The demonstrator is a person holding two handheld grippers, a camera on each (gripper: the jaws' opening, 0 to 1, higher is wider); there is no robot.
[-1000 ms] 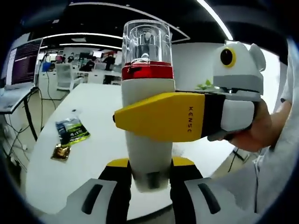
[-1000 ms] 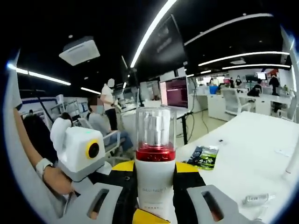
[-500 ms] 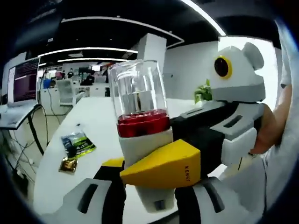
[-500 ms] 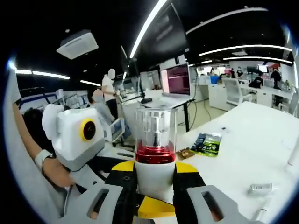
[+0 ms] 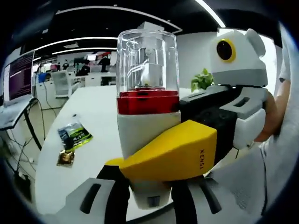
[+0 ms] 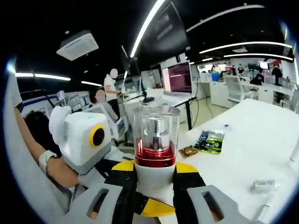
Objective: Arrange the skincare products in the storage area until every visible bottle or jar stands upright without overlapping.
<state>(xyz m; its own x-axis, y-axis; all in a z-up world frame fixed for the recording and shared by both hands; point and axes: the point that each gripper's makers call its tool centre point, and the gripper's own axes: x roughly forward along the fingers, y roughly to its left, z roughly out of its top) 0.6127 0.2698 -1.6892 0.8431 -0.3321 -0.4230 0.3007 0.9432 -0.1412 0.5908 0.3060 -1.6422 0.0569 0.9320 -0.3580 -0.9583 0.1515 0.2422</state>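
A white pump bottle [image 5: 147,126] with a red band and a clear cap stands upright between my left gripper [image 5: 147,189] jaws, which are shut on its base. My right gripper [image 5: 175,154] comes in from the right, and its yellow jaw lies across the bottle's white body. In the right gripper view the same bottle [image 6: 155,144] rises between my right gripper [image 6: 155,176] jaws, which are shut on it. The left gripper's white body [image 6: 86,140] sits to its left, held by a person's hand [image 6: 58,170]. The bottle is in the air above the table.
A white table [image 5: 93,107] stretches behind, with a green sachet [image 5: 74,135] and a small brown packet [image 5: 65,157] near its left edge. In the right gripper view the sachet [image 6: 211,141], the packet [image 6: 189,151] and a small lying tube [image 6: 264,184] rest on the table [image 6: 261,140]. People stand at desks far behind.
The bottle, tilted half a second ago in the left gripper view, stands straight again. The right gripper's yellow jaw sits lower on its body than a second ago. Both grips hold.
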